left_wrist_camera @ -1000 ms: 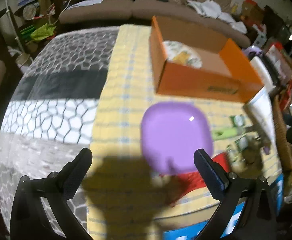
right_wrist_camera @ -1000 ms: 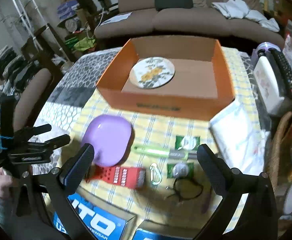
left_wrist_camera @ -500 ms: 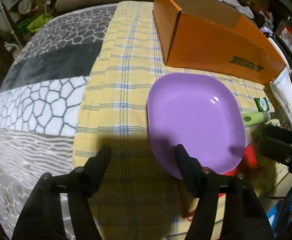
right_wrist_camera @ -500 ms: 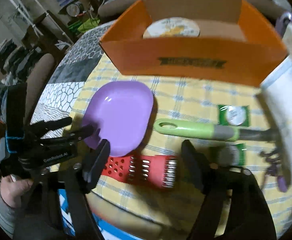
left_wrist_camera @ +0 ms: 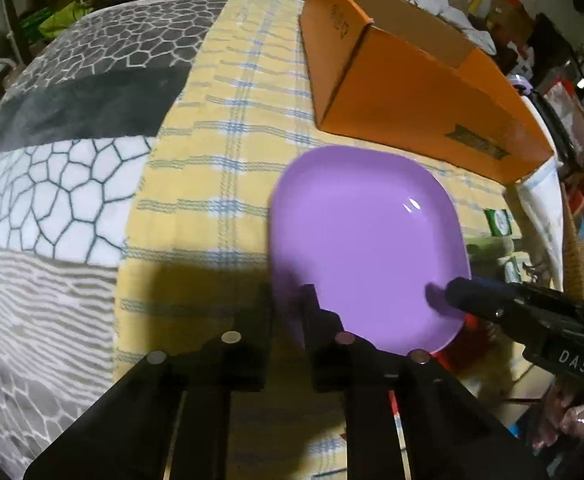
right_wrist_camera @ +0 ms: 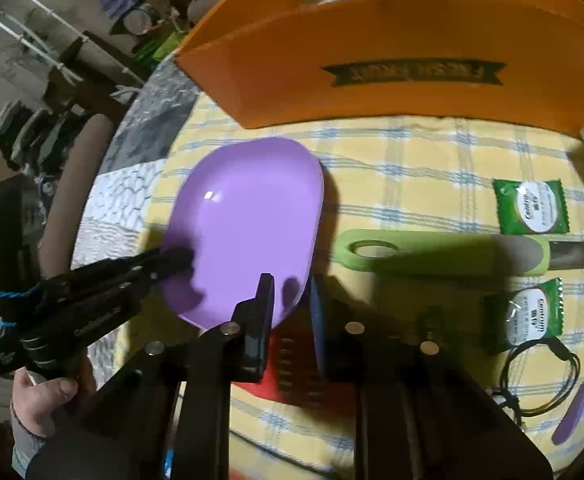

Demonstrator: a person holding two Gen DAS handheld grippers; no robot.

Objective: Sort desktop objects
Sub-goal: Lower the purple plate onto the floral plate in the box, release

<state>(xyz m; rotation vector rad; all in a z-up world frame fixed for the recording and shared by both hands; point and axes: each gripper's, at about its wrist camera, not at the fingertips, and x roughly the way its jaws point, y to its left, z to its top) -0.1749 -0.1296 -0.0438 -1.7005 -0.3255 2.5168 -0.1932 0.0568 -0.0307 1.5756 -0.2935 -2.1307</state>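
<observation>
purple plate [left_wrist_camera: 366, 240]: sitting on the yellow checked cloth [left_wrist_camera: 227, 184], just in front of the orange box [left_wrist_camera: 420, 92]; in the right wrist view it is lying at about 9 o'clock of the frame centre, its near corner overlapping the red grater [right_wrist_camera: 296, 372].

left gripper [left_wrist_camera: 287, 320]: its jaws have just been closing and are now pinching the plate's rim at the plate's 7 o'clock edge, one finger inside the dish, the other outside it.

right gripper [right_wrist_camera: 289, 300]: its jaws have also just been closing; they are clamping the plate's rim at the corner nearest the grater, as the left wrist view shows from the side.

done so far: something pale is showing just above the box's near wall; I cannot tell what it is.

in hand: both grippers are taking hold of the same plate, which is probably heading for the box at 12 o'clock.

left to do: the plate is not yet lifted; the green-handled tool [right_wrist_camera: 444, 256], two green sachets [right_wrist_camera: 530, 212], the grater, a black cord [right_wrist_camera: 540, 376] and a small purple item [right_wrist_camera: 574, 412] are lying unsorted from 2 to 5 o'clock.

progress: I am judging this as early, with most items waiting.
</observation>
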